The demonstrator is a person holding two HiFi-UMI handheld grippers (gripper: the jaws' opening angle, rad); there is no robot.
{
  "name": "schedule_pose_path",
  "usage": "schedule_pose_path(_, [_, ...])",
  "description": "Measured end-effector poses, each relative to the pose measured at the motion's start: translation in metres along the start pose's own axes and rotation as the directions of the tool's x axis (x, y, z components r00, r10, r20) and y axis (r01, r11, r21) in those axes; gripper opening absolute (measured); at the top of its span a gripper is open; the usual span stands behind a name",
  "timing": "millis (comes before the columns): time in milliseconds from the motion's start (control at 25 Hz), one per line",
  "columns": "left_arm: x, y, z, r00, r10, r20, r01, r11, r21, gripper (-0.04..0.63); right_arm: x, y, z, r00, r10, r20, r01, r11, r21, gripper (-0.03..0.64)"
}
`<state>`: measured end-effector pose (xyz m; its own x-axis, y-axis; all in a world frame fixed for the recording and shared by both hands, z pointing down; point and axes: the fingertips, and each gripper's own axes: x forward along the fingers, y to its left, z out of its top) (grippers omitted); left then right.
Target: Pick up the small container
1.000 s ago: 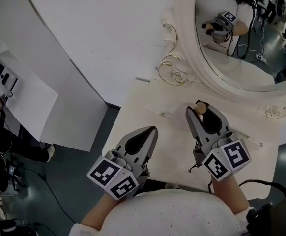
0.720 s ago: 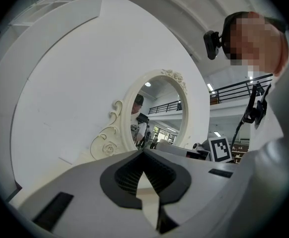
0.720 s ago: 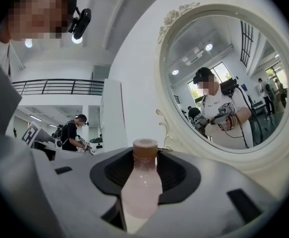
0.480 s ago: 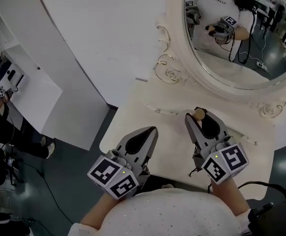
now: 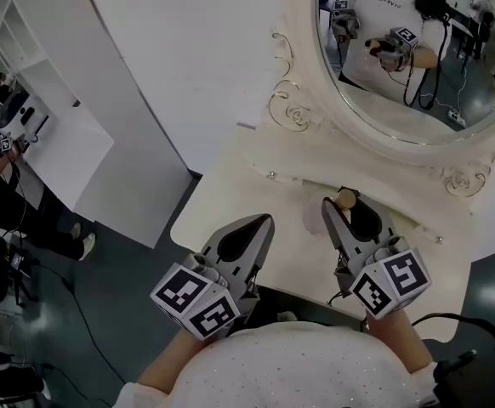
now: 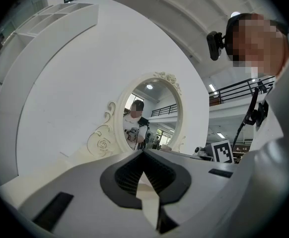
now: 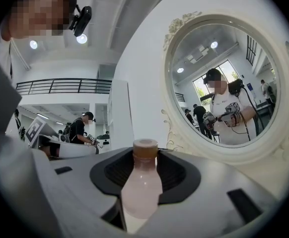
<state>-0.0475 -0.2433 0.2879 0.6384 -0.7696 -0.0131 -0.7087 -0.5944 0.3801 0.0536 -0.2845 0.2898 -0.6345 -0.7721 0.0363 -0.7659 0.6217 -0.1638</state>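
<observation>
The small container is a pale pink bottle [image 7: 140,182] with a tan cap [image 5: 346,198]. It stands upright between the jaws of my right gripper [image 5: 343,204], which is shut on its body with the cap poking past the tips. In the head view this gripper is held over the cream dressing table [image 5: 256,189], in front of the mirror. My left gripper [image 5: 263,223] hovers to the left over the table's front edge. Its jaws meet at the tips [image 6: 143,153] with nothing between them.
A large oval mirror [image 5: 401,49] in an ornate cream frame [image 5: 294,109] rises behind the table and reflects the person with the grippers. A white curved wall [image 5: 179,49] and shelving [image 5: 26,109] stand to the left, above dark floor [image 5: 103,313] with cables.
The head view has swung, so more of the mirror and the table's left front edge show. Both grippers sit almost unmoved in the frame, the right one still gripping the bottle.
</observation>
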Motion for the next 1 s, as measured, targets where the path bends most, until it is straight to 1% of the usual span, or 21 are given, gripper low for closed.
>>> schedule_pose_path(480, [-0.011,-0.025,-0.013,1.0,0.012,0.004,-0.012,1.0,-0.002,0.002,-0.031,0.006,-0.012,1.0,0.013,-0.019,-0.013,1.0,-0.005,0.146])
schedule_pose_path(1000, [-0.013,-0.03,-0.015,1.0,0.025,0.011,-0.025,1.0,0.002,0.002,-0.037,0.006,-0.015,0.999,0.023,-0.027,-0.024,0.999,-0.028,0.146])
